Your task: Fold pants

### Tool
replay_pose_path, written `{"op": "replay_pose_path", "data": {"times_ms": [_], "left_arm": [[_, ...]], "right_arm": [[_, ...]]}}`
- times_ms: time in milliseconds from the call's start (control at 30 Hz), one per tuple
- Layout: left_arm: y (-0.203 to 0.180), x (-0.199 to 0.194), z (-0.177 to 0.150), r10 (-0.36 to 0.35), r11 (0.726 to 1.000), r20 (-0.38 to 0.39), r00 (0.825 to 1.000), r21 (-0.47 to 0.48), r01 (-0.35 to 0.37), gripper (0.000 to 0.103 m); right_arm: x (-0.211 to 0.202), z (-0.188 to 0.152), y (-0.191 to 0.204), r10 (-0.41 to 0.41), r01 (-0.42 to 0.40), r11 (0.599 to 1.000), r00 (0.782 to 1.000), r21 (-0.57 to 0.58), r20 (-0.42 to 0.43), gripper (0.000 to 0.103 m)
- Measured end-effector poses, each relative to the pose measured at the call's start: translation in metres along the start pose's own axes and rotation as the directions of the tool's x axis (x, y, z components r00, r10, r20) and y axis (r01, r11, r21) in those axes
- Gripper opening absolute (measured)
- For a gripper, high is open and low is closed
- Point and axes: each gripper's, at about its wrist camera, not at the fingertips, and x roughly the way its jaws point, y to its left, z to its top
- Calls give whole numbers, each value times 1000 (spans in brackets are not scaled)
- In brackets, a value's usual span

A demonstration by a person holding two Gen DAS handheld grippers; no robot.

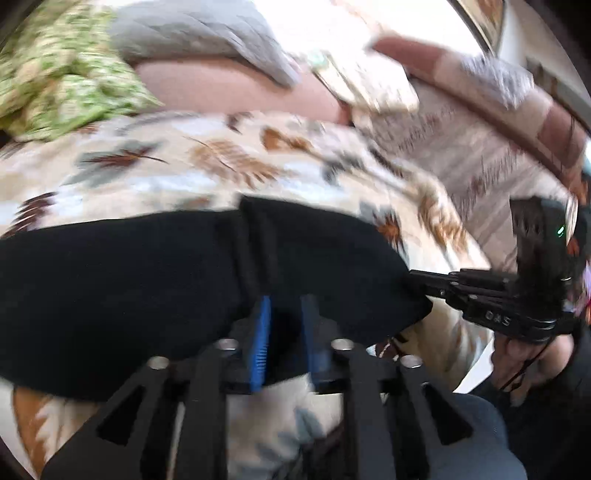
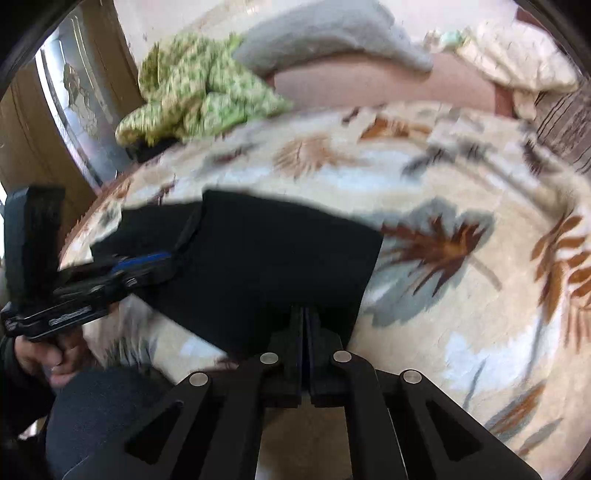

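Black pants [image 2: 266,254] lie on a bed, on a cream blanket printed with brown and grey-blue leaves [image 2: 443,236]. Everything here is placed relative to the pants.

In the right wrist view the pants form a compact dark shape with a straight edge on the side away from the left tongs, and one layer appears to overlap another along a seam. They look already folded at least once, though blur and the dark cloth hide how many layers there are.

The right tongs [image 2: 304,328] sit at the near edge of the pants, pressed together with the black fabric pinched between them. The left tongs [image 1: 284,321] are at the same near edge, further along. Their blue pads [image 1: 260,343] are spread partway, with cloth lying between them. The pads do not seem to press on it, so this looks like a loosened hold, not a grip. A hand [image 2: 51,354] can be seen holding the left tongs' handle.

Beyond the pants, toward the head of the bed, sit a crumpled green patterned cloth [image 2: 192,92] and a grey pillow [image 2: 325,33].

Judging by the shape, the fold is partly done. What seems left is to let go, smooth the bundle and perhaps fold it over again.
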Motion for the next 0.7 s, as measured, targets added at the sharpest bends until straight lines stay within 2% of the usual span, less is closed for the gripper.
{"op": "replay_pose_path", "data": {"times_ms": [33,67,133,200,233,300,367,433,533,600,633,700], "left_arm": [[7,-14,-4,4,1000,33,999,-27,-3,53],[16,-29,-9,8,998,65,998,-58,-4,58],[44,-63,-22,15,988,119,993,-155,3,59],[80,-88,-37,36,956,157,987,-294,12,59],[102,-99,-46,59,919,167,984,-395,12,60],[143,-112,-63,90,811,169,982,-584,26,60],[168,-113,-73,99,717,178,979,-695,54,60],[184,-104,-75,75,656,191,979,-749,96,60],[200,-83,-70,18,593,208,978,-789,157,60],[207,-71,-69,22,553,205,979,-818,159,60],[207,-69,-67,36,539,221,975,-825,168,60],[208,-68,-64,61,533,222,973,-832,157,61]], "right_arm": [[-6,3,-2,-6,5,1000,999,17,38,18],[-13,5,-7,-18,14,999,997,46,81,35],[-21,7,-19,-90,76,991,988,109,127,47],[-18,6,-35,-143,124,975,985,183,99,47],[-15,5,-41,-160,142,967,984,213,71,47],[-3,0,-53,-188,181,948,982,260,0,47],[6,-3,-58,-195,197,938,980,285,-38,47],[9,-3,-57,-199,201,937,979,286,-36,50],[12,-3,-49,-216,220,945,975,243,-43,55],[15,-3,-45,-241,246,949,969,200,-49,56],[15,-4,-42,-248,252,949,968,188,-49,56],[14,-5,-42,-246,251,950,968,187,-49,56]]}}
